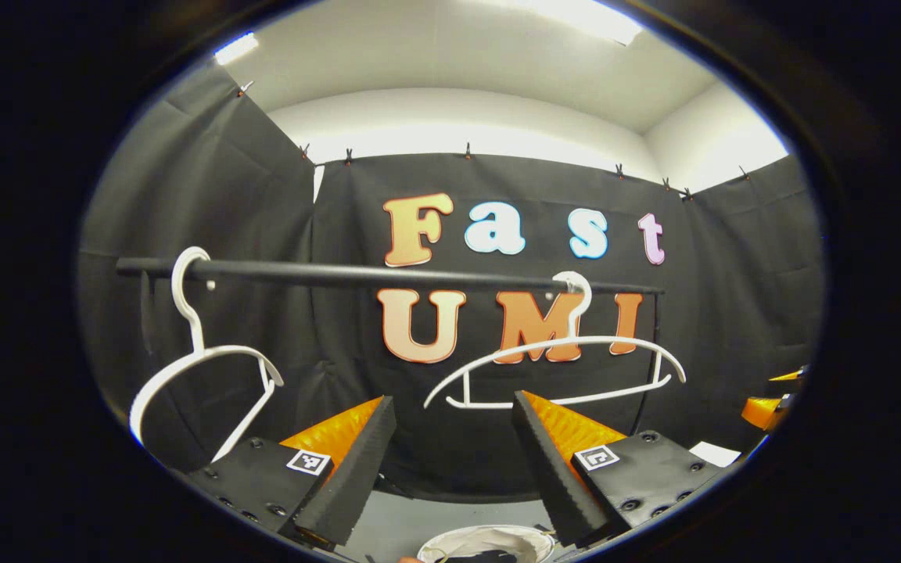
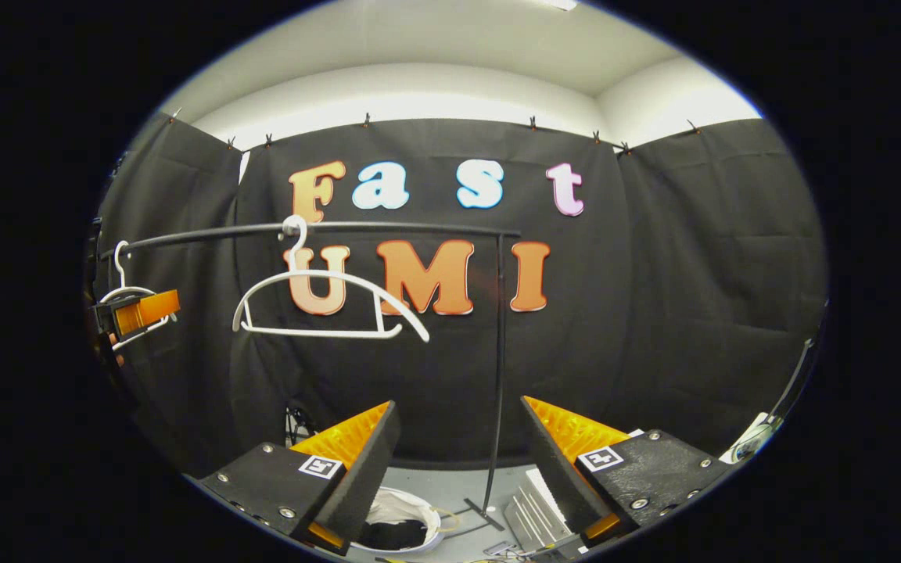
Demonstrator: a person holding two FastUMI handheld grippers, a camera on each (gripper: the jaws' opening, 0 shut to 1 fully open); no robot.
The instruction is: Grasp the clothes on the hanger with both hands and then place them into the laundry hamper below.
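Below the black rail, the left gripper has its two fingers spread wide with nothing between them; their inner faces are ridged orange wedges backed by matte black foam. Beyond them a white plastic hanger hangs bare from the rail, and a second white hanger hangs bare toward the rail's other end. Just under the fingers sits the round, white-rimmed laundry hamper, with something dark inside that cannot be told apart. At the right gripper view's bottom, the right gripper is equally wide open and grips nothing. The hamper's white rim and dark contents lie low beside its left finger. A thin black upright post carries the rail's end.
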